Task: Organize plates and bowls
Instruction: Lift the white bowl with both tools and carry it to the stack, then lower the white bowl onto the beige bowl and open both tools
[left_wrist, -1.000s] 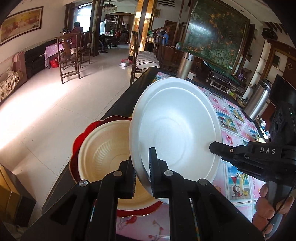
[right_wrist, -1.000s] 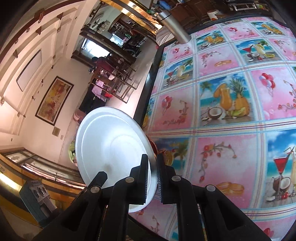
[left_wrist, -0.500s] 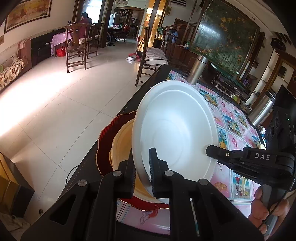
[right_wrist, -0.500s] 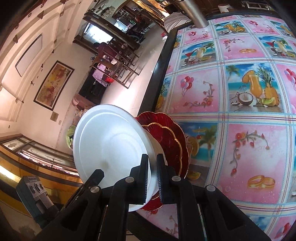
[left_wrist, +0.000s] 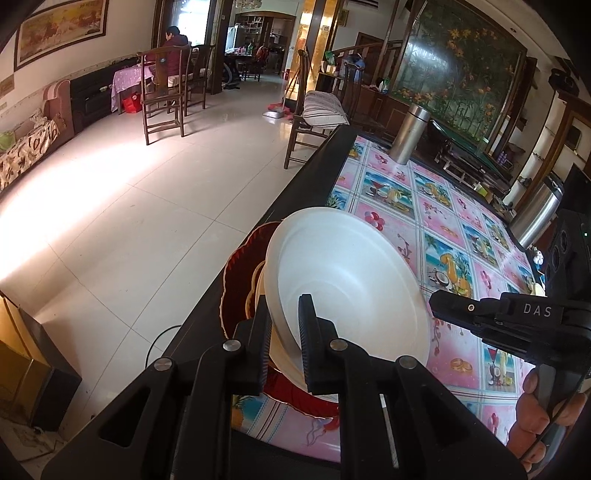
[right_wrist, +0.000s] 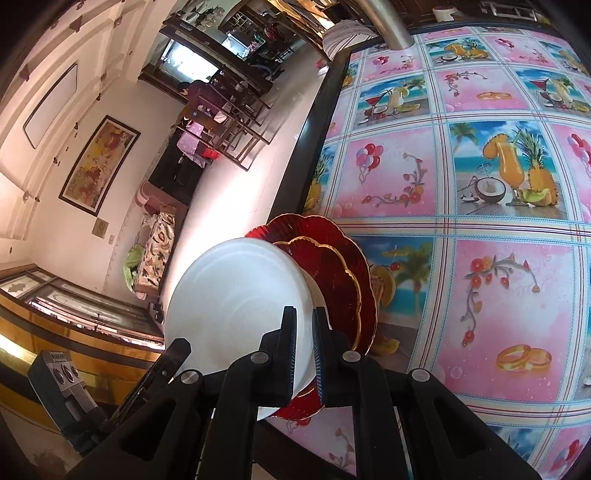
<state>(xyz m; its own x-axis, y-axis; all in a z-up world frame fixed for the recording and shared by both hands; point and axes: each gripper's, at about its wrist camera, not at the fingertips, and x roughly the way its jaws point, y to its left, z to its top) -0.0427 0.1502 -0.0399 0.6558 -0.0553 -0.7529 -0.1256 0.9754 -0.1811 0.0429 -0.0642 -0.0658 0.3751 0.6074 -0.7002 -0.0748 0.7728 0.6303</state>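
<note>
Counter (left_wrist: 436, 206) with dark rim and pink picture-tile cloth (right_wrist: 480, 192), red scalloped plate (left_wrist: 236, 280) at its near left edge, steel flask (left_wrist: 410, 134) at the far left corner, second flask (left_wrist: 535, 218) near the right edge.

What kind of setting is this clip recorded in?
Most likely a lived-in home's open living and dining room: wooden dining chairs on a tiled floor, a sofa along the wall, and a table under a pink printed tablecloth.

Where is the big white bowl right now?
The white bowl sits tilted over the red plates at the table's near edge, with the left gripper and right gripper both pinching its rim.
</note>
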